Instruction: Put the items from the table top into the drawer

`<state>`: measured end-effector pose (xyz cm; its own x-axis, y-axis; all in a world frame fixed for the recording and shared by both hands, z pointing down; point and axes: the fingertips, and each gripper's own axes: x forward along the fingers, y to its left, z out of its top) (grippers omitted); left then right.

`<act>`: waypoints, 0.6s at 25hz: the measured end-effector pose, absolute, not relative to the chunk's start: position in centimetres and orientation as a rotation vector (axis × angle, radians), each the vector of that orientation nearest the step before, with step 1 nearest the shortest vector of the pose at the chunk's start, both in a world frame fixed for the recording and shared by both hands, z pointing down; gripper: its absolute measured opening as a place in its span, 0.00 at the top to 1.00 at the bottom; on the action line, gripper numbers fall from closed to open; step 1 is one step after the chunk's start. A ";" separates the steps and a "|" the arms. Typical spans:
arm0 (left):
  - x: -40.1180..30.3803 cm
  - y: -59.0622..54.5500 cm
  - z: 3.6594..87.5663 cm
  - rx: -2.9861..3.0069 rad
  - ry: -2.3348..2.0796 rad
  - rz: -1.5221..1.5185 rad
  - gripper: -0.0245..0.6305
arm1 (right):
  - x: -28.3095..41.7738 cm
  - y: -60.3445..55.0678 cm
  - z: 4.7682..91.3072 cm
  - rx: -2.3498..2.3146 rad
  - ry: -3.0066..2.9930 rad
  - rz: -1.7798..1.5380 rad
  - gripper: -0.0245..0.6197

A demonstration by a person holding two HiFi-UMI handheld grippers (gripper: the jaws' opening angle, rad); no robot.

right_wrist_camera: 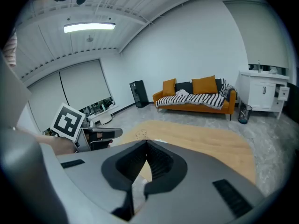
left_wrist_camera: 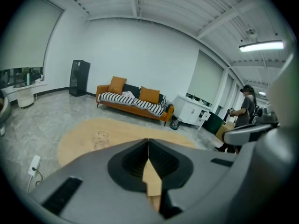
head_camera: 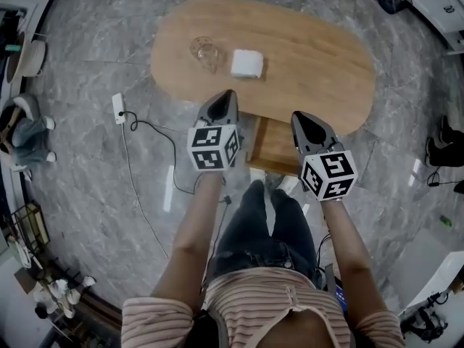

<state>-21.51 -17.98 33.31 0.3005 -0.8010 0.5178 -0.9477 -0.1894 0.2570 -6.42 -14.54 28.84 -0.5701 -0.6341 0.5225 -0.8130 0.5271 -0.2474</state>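
Orange sofa (left_wrist_camera: pixel 136 110); perhaps a bin (left_wrist_camera: pixel 175 123) beside.

Head view looks steeply down from overhead onto the oval light-wood table (head_camera: pixel 312 56). The 2 gripper views look low across that tabletop toward the orange sofa (left_wrist_camera: pixel 149 95).

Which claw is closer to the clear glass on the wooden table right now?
Left. The left claw hangs at the near edge of the wooden table, just this side of the glass. The right claw is farther off, right of the white cloth.
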 end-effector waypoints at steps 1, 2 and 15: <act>-21.5 -18.3 34.0 2.040 -1.549 0.372 0.94 | -6.7 -15.1 29.3 1.179 -2.404 0.662 0.95; -21.5 -18.6 34.7 2.038 -1.548 0.381 0.94 | -6.9 -15.5 29.8 1.165 -2.408 0.655 0.95; -22.7 -21.6 44.5 1.956 -1.577 0.415 0.94 | -8.1 -19.6 39.4 1.105 -2.391 0.674 0.95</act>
<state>-22.73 -21.61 44.49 0.2506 -0.7780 0.5762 -0.9608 -0.1271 0.2463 -8.06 -19.62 39.43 -0.5963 -0.5813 0.5537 -0.7849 0.5668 -0.2501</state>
